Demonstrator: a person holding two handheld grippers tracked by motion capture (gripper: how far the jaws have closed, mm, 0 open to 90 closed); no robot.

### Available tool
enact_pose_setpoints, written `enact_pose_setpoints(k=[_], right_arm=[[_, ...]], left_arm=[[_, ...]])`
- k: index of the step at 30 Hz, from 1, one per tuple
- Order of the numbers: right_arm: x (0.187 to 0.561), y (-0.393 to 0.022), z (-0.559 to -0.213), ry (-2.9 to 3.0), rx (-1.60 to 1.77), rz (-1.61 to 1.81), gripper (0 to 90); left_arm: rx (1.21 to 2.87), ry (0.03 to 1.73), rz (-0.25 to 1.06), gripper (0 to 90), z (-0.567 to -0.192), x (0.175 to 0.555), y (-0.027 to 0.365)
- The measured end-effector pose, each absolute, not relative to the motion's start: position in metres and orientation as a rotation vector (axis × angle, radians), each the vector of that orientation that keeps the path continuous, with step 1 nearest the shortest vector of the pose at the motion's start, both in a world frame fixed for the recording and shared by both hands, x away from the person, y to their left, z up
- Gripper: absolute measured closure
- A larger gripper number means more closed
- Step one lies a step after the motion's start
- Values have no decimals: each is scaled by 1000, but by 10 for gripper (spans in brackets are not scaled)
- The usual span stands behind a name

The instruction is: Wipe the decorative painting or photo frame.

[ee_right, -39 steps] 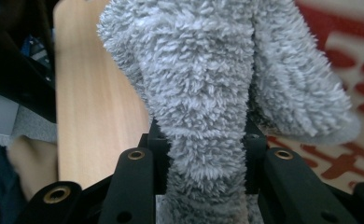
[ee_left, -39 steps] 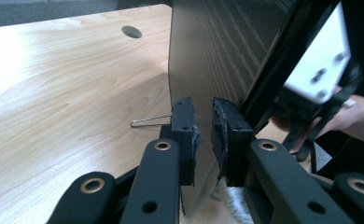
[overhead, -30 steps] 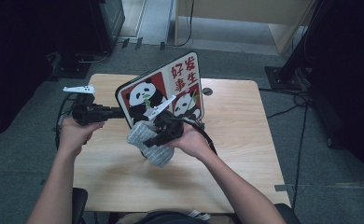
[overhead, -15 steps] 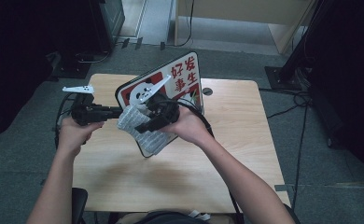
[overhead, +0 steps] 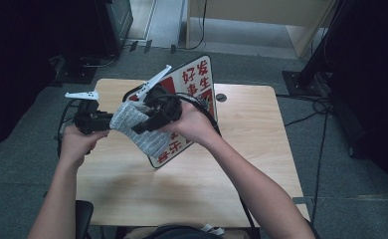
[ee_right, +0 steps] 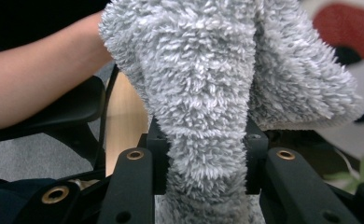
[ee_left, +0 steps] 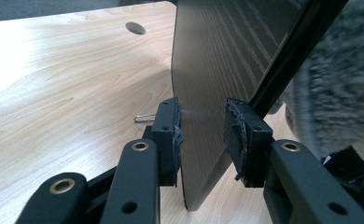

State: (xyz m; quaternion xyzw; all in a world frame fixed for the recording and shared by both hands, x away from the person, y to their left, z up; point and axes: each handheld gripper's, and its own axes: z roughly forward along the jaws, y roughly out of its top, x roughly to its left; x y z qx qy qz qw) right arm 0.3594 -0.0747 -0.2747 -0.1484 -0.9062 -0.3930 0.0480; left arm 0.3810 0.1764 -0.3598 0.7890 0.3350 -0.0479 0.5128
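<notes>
Pale wood-grain laminate covers the rectangular table (overhead: 261, 164), with a small round cable hole near its far edge, just beyond the board. The board (overhead: 202, 82) is a flat, thin panel with rounded corners, its face printed with pandas and red characters, its back dark and finely ridged; it stands tilted up off the table. In front of the board's face, the grey towel (overhead: 132, 122) is a thick, shaggy, looped-pile cloth, bunched and drooping. The right gripper (overhead: 154, 117) has its black fingers clamped on the towel's gathered middle. At the board's left edge, the left gripper (overhead: 102, 122) has just been opening, its padded fingers (ee_left: 168, 133) straddling the thin edge with a gap on one side.
</notes>
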Motion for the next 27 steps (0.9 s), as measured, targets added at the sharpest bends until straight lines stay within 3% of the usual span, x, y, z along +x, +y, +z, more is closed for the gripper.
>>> enact_pose_setpoints(k=[27], right_arm=[[367,-41,-252,-2755,-388,-1216,659]], left_arm=[[1881,834,-96,623,-358,375,193]])
